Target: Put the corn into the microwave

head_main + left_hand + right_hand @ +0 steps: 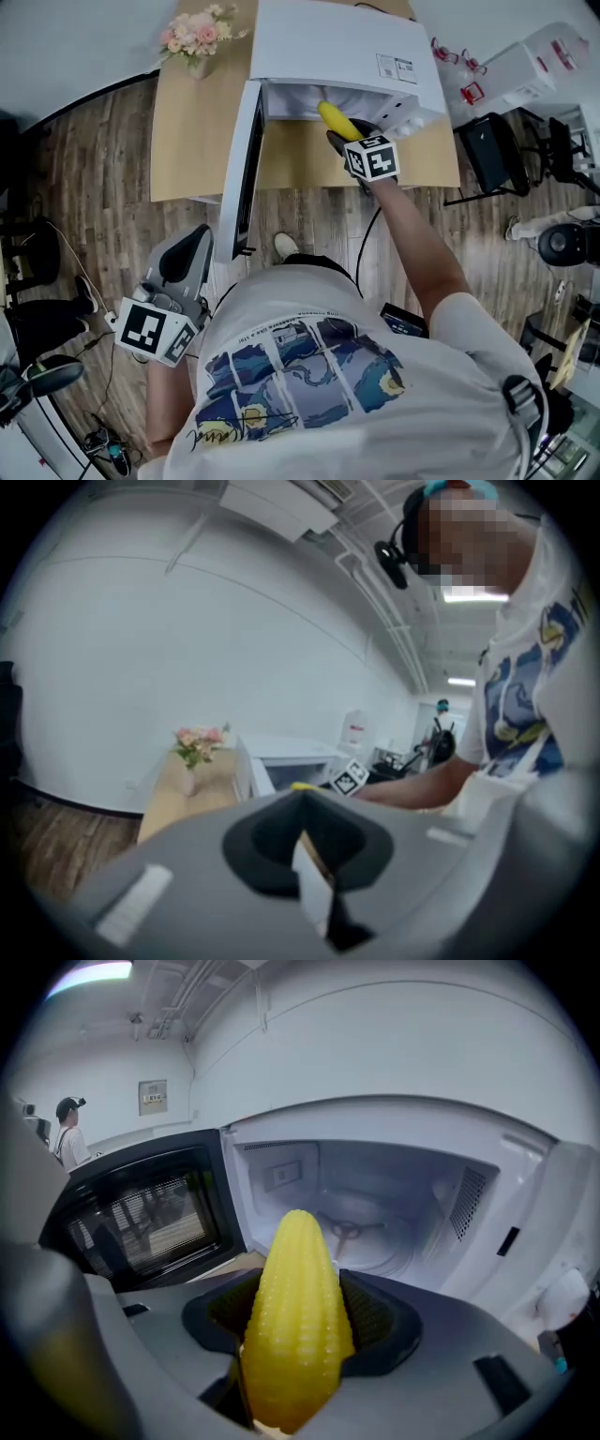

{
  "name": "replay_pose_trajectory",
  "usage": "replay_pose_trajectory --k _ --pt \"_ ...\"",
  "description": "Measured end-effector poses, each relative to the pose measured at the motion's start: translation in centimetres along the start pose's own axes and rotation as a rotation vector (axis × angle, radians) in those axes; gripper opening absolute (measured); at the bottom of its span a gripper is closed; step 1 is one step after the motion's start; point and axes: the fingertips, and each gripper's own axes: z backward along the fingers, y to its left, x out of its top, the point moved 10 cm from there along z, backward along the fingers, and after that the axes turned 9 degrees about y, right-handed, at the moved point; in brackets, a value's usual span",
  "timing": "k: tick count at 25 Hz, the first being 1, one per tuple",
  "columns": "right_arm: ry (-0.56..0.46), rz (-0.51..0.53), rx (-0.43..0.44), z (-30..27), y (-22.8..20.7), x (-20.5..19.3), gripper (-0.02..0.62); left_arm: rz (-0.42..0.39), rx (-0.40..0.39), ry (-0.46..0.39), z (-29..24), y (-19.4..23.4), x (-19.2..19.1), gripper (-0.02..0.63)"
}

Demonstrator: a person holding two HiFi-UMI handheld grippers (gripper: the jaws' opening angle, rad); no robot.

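A yellow corn cob [295,1321] stands tip-forward between the jaws of my right gripper [298,1335], which is shut on it. In the head view the corn [336,120] pokes out ahead of the right gripper [349,136] at the mouth of the white microwave [337,42]. The microwave cavity [375,1208] is open in front, with its turntable hub visible, and its door [141,1218] swings out to the left. My left gripper [192,253] hangs low beside the person's hip, away from the microwave, its jaws closed with nothing between them.
The microwave sits on a light wooden table [192,122] with a small vase of pink flowers [195,36] at the back left. The open door [246,169] juts toward me over the table edge. Chairs, boxes and equipment crowd the floor at right [525,141].
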Motion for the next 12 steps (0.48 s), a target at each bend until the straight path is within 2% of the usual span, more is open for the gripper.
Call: replay_pose_trajectory --k 12 --pt "0.007 0.044 -0.013 -7.9 -3.4 4.0 0.256 0.056 0.119 0.03 -1.6 0.5 0.7 0.008"
